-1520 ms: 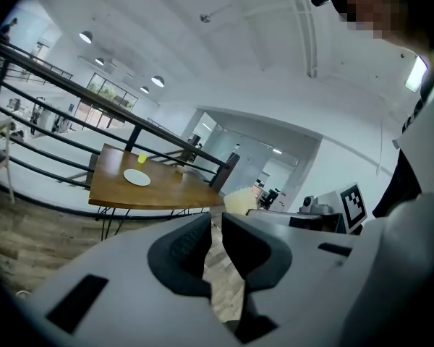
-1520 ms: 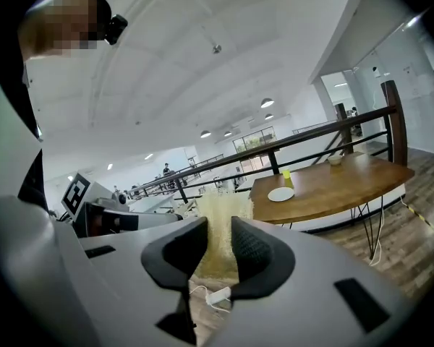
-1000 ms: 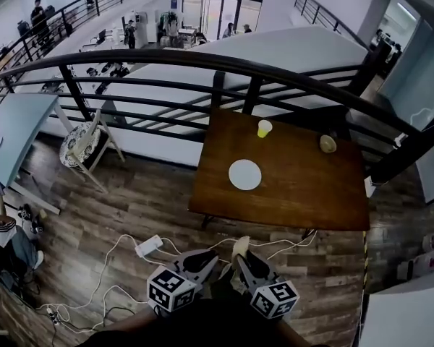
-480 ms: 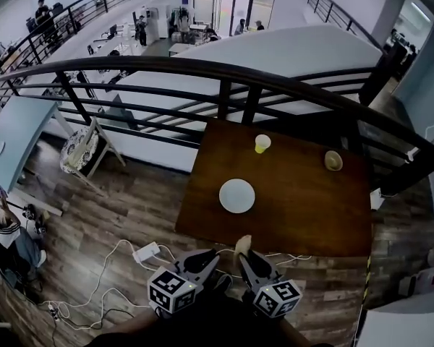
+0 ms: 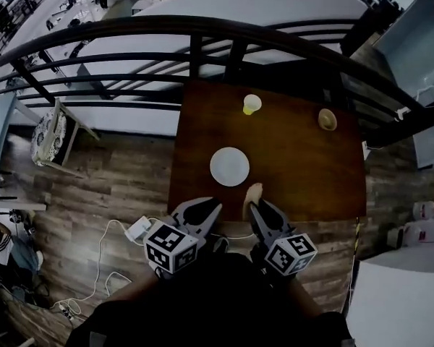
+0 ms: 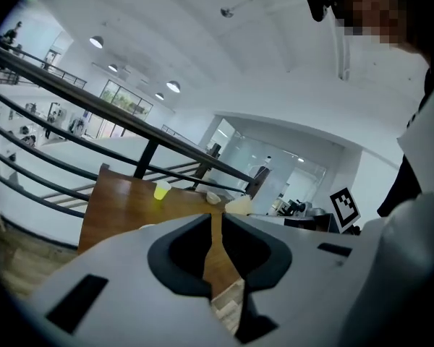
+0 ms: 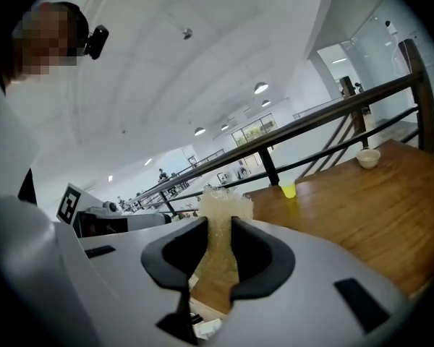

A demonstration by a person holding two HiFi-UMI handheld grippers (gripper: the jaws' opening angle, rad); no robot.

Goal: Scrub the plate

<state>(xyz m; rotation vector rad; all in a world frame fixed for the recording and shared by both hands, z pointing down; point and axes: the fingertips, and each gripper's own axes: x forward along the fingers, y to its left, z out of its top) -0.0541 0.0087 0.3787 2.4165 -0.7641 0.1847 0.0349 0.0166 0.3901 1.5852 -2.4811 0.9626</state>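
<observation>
Your right tongs [image 5: 260, 208] are clamped on a sponge [image 5: 254, 193] over the tabletop's [image 5: 304, 179] near edge. Left tongs [image 5: 202, 210] closed together, empty. Plate [image 5: 229, 166] lies toward the near-left corner.

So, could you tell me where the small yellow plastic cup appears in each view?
Head view: small yellow plastic cup, upper centre.
Left gripper view: cup left of centre.
Right gripper view: cup right of centre.
Shared landmark: black metal railing behind it.
</observation>
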